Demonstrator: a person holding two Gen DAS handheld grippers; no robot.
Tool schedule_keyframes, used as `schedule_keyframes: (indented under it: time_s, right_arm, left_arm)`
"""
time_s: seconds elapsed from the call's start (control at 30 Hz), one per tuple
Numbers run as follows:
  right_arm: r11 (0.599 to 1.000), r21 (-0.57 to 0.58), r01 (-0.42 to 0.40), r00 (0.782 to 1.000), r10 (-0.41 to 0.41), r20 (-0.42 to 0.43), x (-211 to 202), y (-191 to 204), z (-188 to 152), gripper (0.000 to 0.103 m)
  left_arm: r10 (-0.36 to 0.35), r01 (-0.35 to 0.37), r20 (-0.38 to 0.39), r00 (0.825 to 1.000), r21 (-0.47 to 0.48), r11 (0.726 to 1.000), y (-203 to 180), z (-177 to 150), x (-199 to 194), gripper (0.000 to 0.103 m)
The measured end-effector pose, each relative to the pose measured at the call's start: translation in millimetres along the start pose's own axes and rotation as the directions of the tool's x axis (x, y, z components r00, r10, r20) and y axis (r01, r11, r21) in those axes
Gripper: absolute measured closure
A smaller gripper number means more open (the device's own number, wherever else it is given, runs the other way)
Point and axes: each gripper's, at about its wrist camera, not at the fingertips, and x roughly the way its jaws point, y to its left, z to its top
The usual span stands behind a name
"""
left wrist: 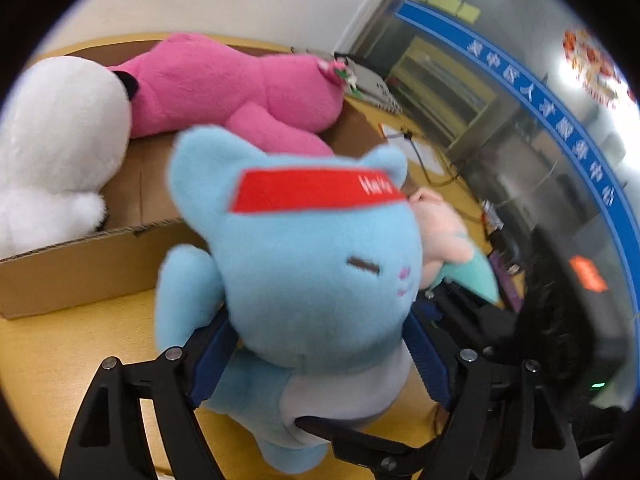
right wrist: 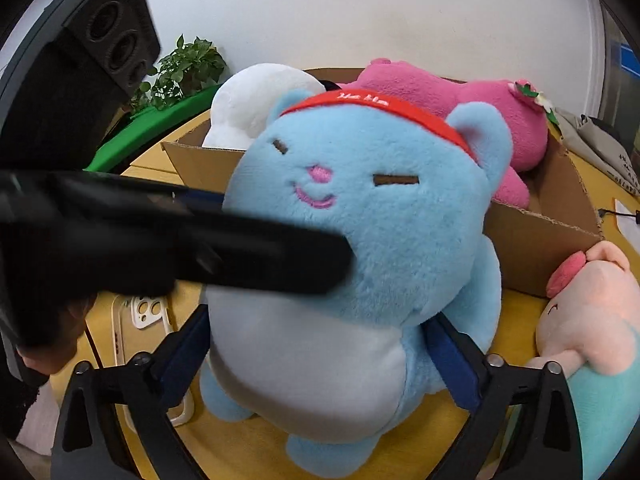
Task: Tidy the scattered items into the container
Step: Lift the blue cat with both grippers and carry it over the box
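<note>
A blue plush cat (left wrist: 312, 264) with a red headband fills both views. My left gripper (left wrist: 320, 360) is shut on its neck and body from both sides. My right gripper (right wrist: 320, 360) is shut on the same blue plush cat (right wrist: 360, 220) at its belly. The left gripper's black finger crosses the right wrist view and presses the cat's cheek. Behind stands an open cardboard box (left wrist: 80, 264), also in the right wrist view (right wrist: 540, 248). It holds a white plush (left wrist: 56, 140) and a pink plush (left wrist: 224, 88).
A pale pink and teal plush (right wrist: 588, 320) lies on the yellow table (right wrist: 516, 320) right of the cat, also in the left wrist view (left wrist: 444, 236). A phone case (right wrist: 140, 328) lies at the left. A black speaker (right wrist: 80, 60) and a plant (right wrist: 184, 68) stand behind.
</note>
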Motion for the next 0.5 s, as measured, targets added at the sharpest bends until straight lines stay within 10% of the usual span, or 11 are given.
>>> schedule_keyframes:
  time_s: [0.5]
  right_arm:
    - [0.996,-0.078,0.03,0.99,-0.019,0.14,-65.4,21.9,45.6,0.025]
  left_arm:
    - [-0.036,0.035,0.124,0.992,0.015,0.999,-33.0,34.1,-73.4,0.036]
